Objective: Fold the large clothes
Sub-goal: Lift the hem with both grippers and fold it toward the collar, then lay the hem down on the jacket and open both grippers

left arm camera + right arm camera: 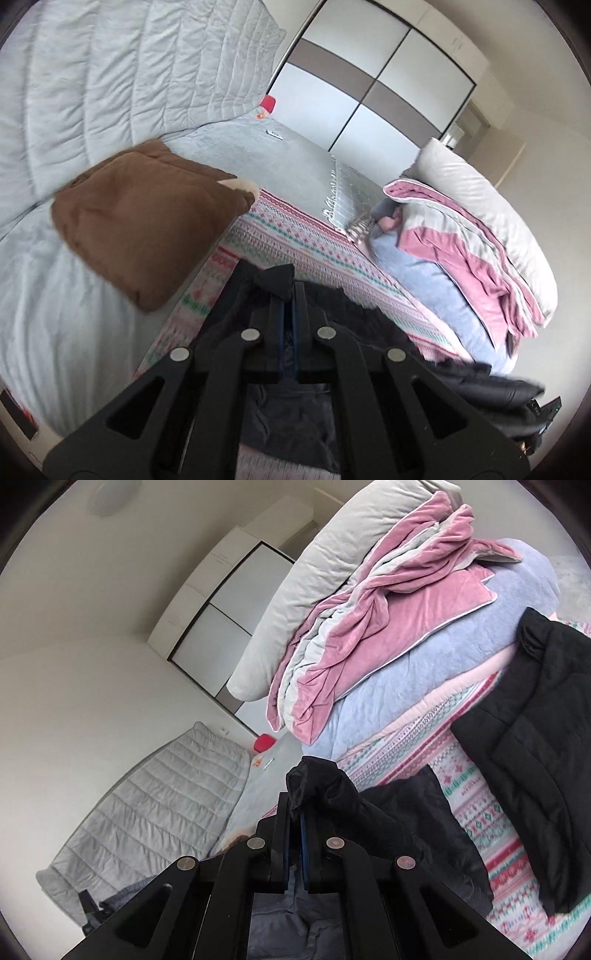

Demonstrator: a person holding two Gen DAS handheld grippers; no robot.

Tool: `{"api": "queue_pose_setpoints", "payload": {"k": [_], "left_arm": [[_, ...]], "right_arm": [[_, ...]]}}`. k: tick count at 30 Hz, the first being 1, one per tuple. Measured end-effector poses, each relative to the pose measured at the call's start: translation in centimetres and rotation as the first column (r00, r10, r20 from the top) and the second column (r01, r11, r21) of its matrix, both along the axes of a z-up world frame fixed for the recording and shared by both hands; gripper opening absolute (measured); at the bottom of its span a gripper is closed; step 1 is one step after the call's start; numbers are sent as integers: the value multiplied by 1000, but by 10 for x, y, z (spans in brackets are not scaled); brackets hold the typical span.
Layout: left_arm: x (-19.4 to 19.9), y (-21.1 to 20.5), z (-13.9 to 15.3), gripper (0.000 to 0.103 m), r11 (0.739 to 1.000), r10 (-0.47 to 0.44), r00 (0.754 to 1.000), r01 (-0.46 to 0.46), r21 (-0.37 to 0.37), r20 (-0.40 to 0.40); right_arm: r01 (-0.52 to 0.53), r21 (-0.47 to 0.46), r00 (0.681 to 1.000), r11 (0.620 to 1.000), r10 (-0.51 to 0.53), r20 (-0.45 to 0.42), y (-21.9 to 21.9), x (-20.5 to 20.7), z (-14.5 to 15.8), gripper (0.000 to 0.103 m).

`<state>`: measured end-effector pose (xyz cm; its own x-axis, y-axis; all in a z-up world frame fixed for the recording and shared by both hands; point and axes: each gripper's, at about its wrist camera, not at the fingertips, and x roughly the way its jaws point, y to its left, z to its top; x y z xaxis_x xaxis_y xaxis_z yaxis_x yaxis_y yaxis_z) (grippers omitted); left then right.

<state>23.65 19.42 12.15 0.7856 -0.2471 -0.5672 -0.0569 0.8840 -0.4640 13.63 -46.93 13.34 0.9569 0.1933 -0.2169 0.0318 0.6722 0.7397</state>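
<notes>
Both grippers closed on 1 black padded jacket [517,738] above a patterned blanket [295,240], taken here as the landmark. Left gripper [287,291]: jaws pressed together, only a thin line between the blue pads, a black fold of the jacket pinched at the tips and lifted clear of the patterned blanket. Right gripper [294,805]: jaws likewise drawn together, a bunched black corner of the jacket clamped and rising above the fingertips. Remainder of the jacket draped from that corner down onto the patterned blanket, with a broad quilted panel lying flat on it toward the right edge of the right wrist view. Exact part of the garment held by each gripper (hem, sleeve or shoulder) not determinable, since motion blur softens the near fabric in the left wrist view. Brown cushion [144,221] resting at the left border of the patterned blanket, overlapping a pale grey quilt [110,74] behind it. Stack of folded bedding along the far right border of the patterned blanket: lavender blanket [406,686] at the bottom, pink and grey velvet cover [369,627] on top of it, white pillow [314,590] against the far side. Small red object [267,103] well beyond the patterned blanket, near the far end of the bed. Wardrobe with white and taupe doors [369,74] behind the patterned blanket, against the wall.
</notes>
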Motion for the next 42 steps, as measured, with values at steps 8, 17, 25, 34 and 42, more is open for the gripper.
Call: {"api": "queue_pose_setpoints", "payload": {"k": [8,17,25,34,42], "left_arm": [[161,-36,-104,7,1000,7,987,-10,-20,-162],[193,-25,-147,45,999,14,975,-5,41,-224],[201,-24,-149,57,997,-36,951,54,51,-306],[210,-45,-166,7,981,-24,952,82,177,-304],[224,-69,-155,7,954,-8,981,65,294,-192]], "right_arm": [[56,-46,954,997,-67,-291,-29,186,-81,4],[61,-93,902,994,-94,-422,-45,234,-132,27],[7,-155,882,988,-79,-465,-63,229,-136,68],[-73,-337,882,939,-97,-461,-25,249,-140,6],[19,-430,875,903,-223,-429,-19,264,-124,5]]}}
